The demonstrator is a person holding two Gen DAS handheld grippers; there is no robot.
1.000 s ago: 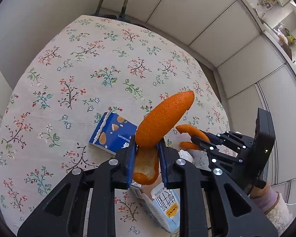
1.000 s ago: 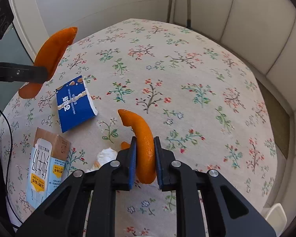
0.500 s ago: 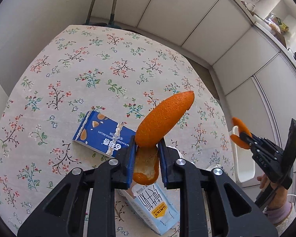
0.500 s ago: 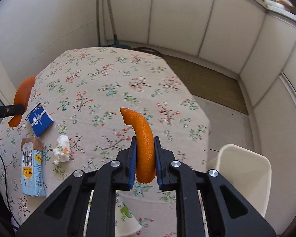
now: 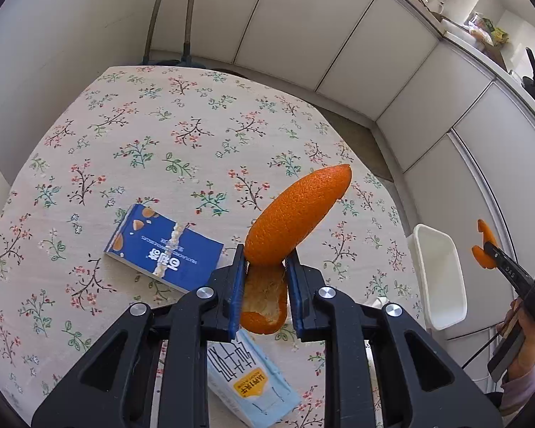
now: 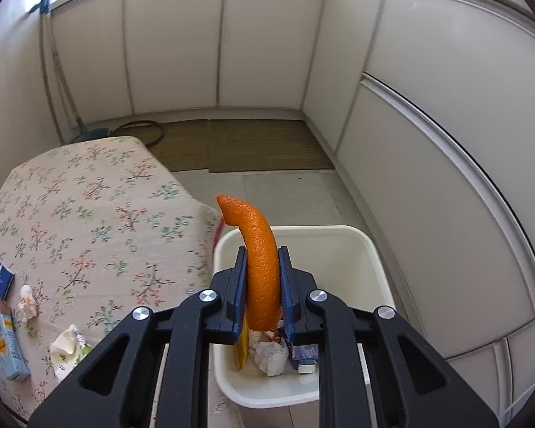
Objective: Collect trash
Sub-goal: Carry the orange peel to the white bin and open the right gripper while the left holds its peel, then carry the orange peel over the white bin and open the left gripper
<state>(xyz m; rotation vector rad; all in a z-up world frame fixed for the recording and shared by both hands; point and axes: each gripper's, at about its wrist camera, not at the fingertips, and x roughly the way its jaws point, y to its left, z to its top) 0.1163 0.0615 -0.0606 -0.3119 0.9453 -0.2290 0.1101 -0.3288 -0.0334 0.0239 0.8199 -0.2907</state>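
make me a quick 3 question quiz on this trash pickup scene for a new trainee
1. True or false: the right gripper holds its orange peel strip over the white bin.
2. What does the left gripper grip? A) blue snack box B) milk carton C) wide orange peel
3. Fill in: the blue snack box lies on the floral ____.

Key:
1. True
2. C, the wide orange peel; the milk carton lies on the tablecloth.
3. tablecloth
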